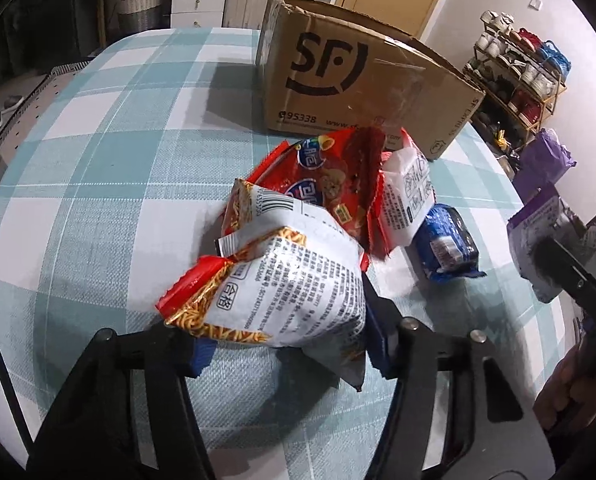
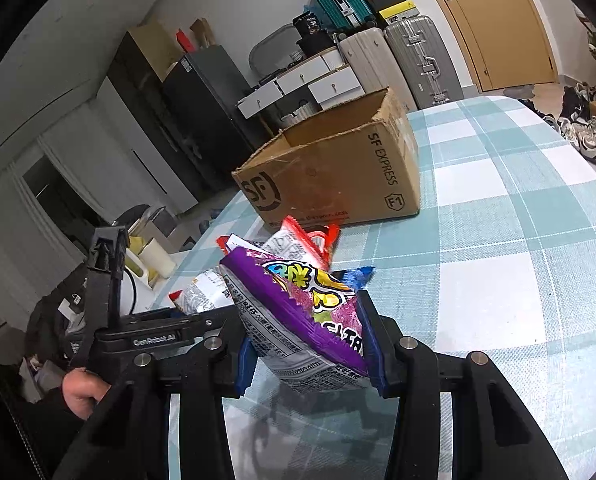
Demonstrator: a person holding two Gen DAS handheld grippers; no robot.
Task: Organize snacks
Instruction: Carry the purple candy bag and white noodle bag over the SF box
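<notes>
Two silver hard-shell suitcases (image 2: 402, 64) stand beside a white drawer unit (image 2: 318, 80), near a tan wooden door (image 2: 498, 20) and a loaded shoe rack (image 1: 518, 68).

Open cardboard box (image 1: 362, 84) blocks far side of table (image 1: 110, 168). Red snack packets (image 1: 338, 184) and blue packet (image 1: 446, 240) crowd the space before it. Left checked cloth bare, passable.
</notes>
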